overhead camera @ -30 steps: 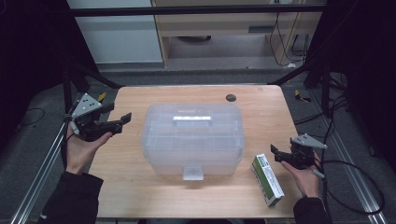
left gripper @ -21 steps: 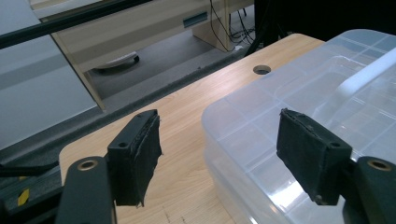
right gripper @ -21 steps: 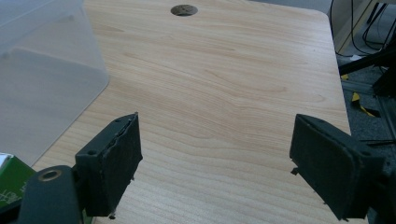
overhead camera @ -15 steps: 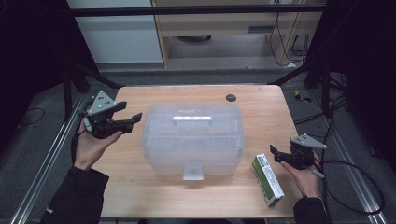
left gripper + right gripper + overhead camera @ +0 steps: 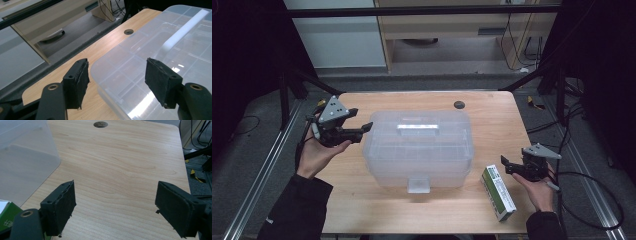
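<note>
Beside right tool (image 5: 512,167), green box (image 5: 498,185)

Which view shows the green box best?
The high view: the whole green box lies on the table beside the right hand-held gripper. The right gripper view catches one corner.

Each handheld gripper, the left gripper (image 5: 356,129) and the right gripper (image 5: 508,165), has a black body topped by a grey three-cornered plate. The black jaws end in rectangular pads (image 5: 78,82) with frayed edges and a brass-coloured rivet at the base. A black cable trails from each. Both sleeves (image 5: 294,210) are dark.
</note>
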The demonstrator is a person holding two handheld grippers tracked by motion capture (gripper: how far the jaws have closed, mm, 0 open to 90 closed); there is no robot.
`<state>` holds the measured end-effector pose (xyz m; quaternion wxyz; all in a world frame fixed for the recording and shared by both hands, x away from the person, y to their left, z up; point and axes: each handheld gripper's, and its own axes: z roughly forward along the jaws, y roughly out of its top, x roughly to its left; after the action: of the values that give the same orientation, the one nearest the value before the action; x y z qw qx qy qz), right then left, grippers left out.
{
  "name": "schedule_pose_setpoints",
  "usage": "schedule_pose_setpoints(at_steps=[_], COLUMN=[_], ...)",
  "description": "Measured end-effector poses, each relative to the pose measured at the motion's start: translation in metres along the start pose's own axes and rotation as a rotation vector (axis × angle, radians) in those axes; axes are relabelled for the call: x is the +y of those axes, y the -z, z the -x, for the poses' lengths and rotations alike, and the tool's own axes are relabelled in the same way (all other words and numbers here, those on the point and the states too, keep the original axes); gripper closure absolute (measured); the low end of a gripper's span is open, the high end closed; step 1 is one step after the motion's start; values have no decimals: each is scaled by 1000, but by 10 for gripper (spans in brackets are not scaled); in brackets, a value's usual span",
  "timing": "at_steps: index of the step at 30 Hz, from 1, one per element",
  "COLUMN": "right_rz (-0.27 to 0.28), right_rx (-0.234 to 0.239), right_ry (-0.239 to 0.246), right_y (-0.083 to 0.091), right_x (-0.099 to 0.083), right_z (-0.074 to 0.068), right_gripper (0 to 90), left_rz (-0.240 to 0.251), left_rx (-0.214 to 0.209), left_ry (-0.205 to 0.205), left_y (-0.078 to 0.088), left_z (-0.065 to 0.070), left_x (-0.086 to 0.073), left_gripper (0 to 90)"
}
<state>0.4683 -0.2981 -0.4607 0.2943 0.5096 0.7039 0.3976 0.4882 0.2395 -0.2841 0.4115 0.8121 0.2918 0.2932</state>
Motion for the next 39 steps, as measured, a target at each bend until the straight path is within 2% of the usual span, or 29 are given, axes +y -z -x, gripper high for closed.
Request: schedule_pose_setpoints(at_steps=[2,13,19,23,24,25,27,28,30,31,36,39], right_rz=[-3,-11,-16,-21,-22,-26,-27,-30,-32,-34,-43,-47], right_rx=[5,7,13,20,19,18,17,17,16,17,24,32], right_ry=[-4,2,4,-5,3,9,12,6,4,6,2,6], right_y=[0,-2,-2,-2,-3,-3,-3,-3,-3,-4,-3,-3], right_x=[0,1,1,2,1,1,1,1,1,1,0,1], right_z=[0,-1,-1,-2,-2,-2,-2,-2,-1,-1,-1,-2], right_gripper=[169,171,175,178,178,179,180,184,188,191,198,204], left_rz=[-11,-34,-50,-56,-56,-68,-70,-76,-82,-92,-91,-111], left_rx=[-11,-58,-91,-109,-109,-119,-120,-138,-144,-145,-151,-155], left_ry=[-26,-93,-161,-192,-192,-214,-219,-244,-252,-270,-281,-290], left_y=[-1,-3,-9,-12,-12,-14,-15,-17,-18,-19,-20,-21], left_z=[2,8,17,22,22,25,27,27,29,29,31,34], left_x=[4,16,24,28,28,31,32,34,35,36,38,40], left_gripper=[356,364,359,356,356,356,355,354,353,353,354,355])
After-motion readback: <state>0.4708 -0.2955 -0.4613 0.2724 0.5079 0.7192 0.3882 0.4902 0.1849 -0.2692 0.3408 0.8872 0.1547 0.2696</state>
